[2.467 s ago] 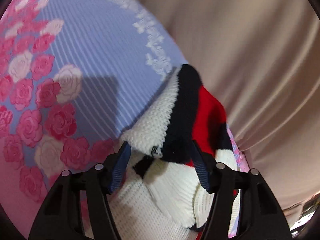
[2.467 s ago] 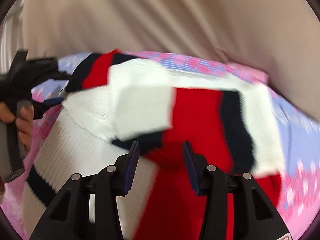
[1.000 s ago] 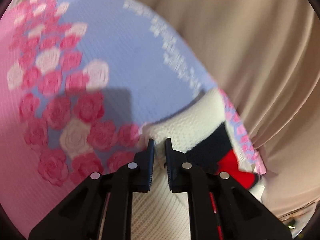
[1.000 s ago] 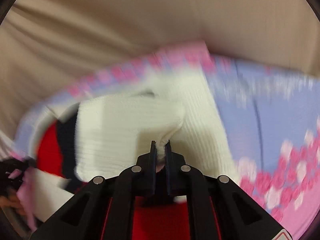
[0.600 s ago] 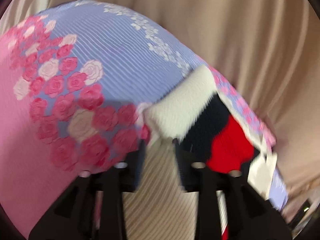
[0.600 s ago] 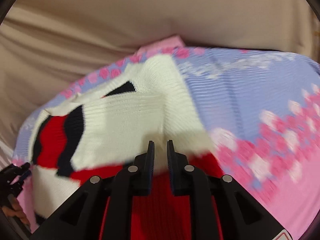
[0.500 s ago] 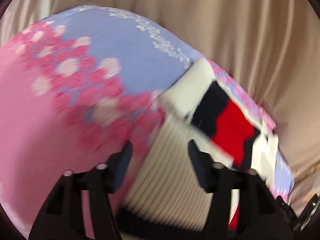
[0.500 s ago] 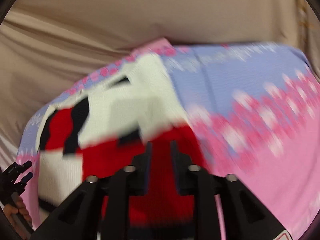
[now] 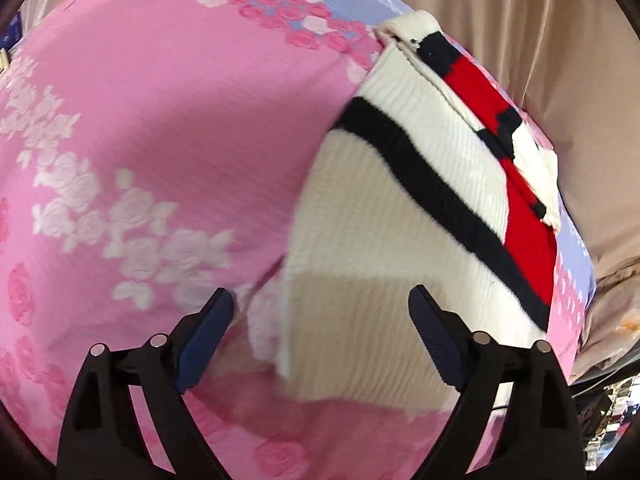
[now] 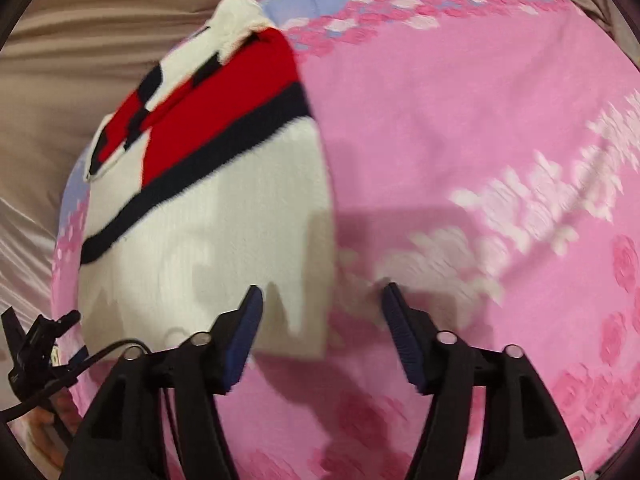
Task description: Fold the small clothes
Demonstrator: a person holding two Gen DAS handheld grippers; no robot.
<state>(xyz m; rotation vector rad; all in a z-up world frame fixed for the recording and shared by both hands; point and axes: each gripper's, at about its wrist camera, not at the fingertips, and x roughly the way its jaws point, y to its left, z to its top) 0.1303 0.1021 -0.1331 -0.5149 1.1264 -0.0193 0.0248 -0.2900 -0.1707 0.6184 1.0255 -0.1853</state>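
One knitted sweater (image 9: pixel 400 208), in white, red and navy, lies near the far edge of one pink-and-lilac rose-patterned bedspread (image 9: pixel 168 92). Two grippers show: the left gripper (image 9: pixel 320 330) and the right gripper (image 10: pixel 322 322). One beige curtain (image 9: pixel 540 20) hangs behind.

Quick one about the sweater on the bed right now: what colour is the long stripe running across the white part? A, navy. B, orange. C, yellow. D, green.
A: the sweater is white with red blocks, and one long dark navy stripe crosses it slantwise in both wrist views.
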